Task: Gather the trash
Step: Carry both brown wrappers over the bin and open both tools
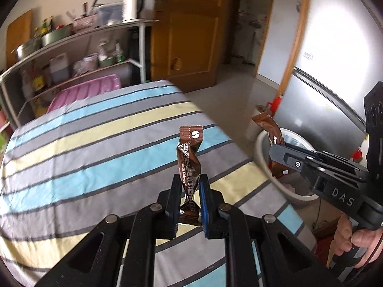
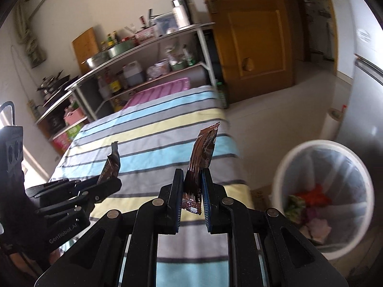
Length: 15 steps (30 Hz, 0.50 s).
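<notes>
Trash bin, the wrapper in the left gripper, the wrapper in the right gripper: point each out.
Trash bin (image 2: 282, 167): right wrist view, on its white rim.
Left gripper's wrapper (image 1: 188, 157): left wrist view, twisted middle.
Right gripper's wrapper (image 2: 203, 150): right wrist view, upper half.

Glossy crinkled foil wrapper (image 1: 189, 165), matt striped cloth (image 1: 83, 143), shiny metal shelf (image 1: 79, 35).

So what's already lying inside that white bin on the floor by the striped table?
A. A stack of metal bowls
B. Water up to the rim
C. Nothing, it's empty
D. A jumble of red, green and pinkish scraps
D: in the right wrist view the white bin has a clear liner, and red, green and pinkish scraps lie at its bottom.
</notes>
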Each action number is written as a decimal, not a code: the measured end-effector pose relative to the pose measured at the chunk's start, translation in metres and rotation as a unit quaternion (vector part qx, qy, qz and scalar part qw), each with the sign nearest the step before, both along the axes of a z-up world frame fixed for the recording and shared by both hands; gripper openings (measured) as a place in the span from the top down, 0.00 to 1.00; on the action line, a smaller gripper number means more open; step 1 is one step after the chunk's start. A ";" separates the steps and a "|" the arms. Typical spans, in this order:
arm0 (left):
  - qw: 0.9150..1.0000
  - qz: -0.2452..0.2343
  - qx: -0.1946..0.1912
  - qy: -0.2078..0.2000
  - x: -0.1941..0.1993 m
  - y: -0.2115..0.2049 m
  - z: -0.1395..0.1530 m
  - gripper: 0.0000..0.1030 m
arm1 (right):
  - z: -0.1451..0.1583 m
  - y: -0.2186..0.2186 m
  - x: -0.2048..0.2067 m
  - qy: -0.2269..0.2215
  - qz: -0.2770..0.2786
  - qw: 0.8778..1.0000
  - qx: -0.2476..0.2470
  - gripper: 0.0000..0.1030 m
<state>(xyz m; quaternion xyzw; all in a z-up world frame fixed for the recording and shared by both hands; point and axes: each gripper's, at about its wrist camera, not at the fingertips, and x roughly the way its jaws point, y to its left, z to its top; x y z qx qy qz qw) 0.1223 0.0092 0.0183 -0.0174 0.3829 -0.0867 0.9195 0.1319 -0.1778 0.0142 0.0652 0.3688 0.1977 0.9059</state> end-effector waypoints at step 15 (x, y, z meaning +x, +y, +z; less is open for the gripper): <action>0.994 -0.110 0.014 0.000 0.025 -0.109 0.004 0.85 | 0.001 -0.111 -0.017 0.000 -0.111 0.994 -0.009 0.85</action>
